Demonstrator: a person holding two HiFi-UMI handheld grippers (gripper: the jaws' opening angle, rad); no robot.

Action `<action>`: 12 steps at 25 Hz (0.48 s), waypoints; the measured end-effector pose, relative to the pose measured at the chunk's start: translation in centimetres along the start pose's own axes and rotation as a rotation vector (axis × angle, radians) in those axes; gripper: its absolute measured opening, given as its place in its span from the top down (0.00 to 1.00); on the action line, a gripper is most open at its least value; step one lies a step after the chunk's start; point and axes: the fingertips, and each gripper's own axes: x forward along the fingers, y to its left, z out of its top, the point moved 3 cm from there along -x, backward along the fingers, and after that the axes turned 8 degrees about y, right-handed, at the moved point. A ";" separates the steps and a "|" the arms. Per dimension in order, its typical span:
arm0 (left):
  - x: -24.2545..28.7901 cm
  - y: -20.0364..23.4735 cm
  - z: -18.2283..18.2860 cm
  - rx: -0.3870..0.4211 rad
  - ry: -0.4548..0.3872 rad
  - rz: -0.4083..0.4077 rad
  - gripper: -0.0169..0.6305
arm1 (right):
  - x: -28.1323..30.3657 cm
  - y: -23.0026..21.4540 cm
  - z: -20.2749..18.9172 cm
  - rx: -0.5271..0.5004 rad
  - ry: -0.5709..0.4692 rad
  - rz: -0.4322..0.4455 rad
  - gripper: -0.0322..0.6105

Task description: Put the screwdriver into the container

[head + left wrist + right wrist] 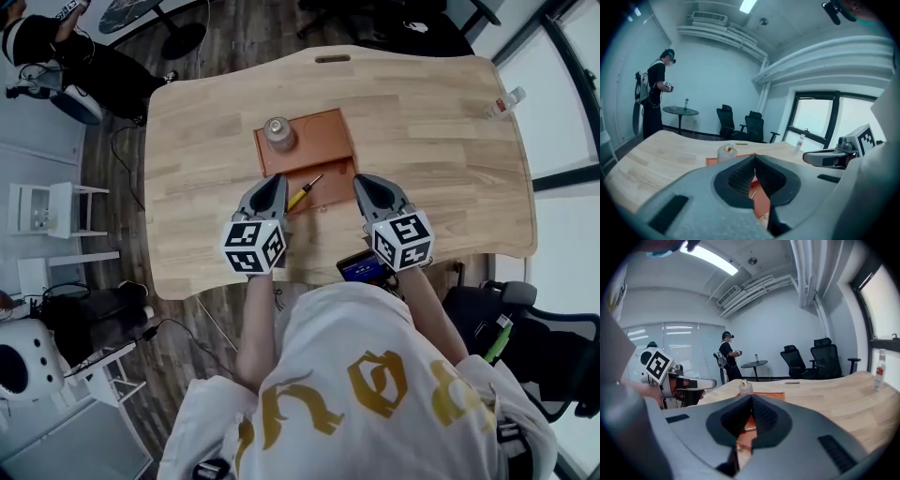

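Observation:
A screwdriver (305,191) with a yellow handle lies on the near part of an orange-brown mat (328,141) in the middle of the wooden table. The container (278,133), a clear jar, stands upright at the mat's far left corner. My left gripper (278,178) is just left of the screwdriver's handle, shut with nothing between its jaws. My right gripper (359,178) hovers at the mat's near right corner, also shut and empty. In the left gripper view, the jar (727,151) is ahead beyond the closed tips (754,158). The right gripper view shows the jar (746,387) too.
A small clear bottle (506,101) stands at the table's far right corner. A dark device with a blue screen (361,267) lies at the near edge by my right hand. Another person (656,98) stands by a round table, and office chairs (740,124) are beyond the desk.

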 end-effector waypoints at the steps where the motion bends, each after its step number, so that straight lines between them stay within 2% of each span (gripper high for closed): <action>1: -0.5 -0.1 0.4 0.023 -0.026 0.012 0.96 | -0.1 0.3 0.3 -0.007 -0.010 0.005 0.93; 5: -2.1 -0.6 1.4 0.097 -0.103 0.055 0.96 | -0.6 1.0 0.9 -0.020 -0.035 0.013 0.93; 12: -3.3 -0.6 1.5 0.051 -0.151 0.024 0.96 | -1.1 1.5 0.9 -0.040 -0.035 0.006 0.93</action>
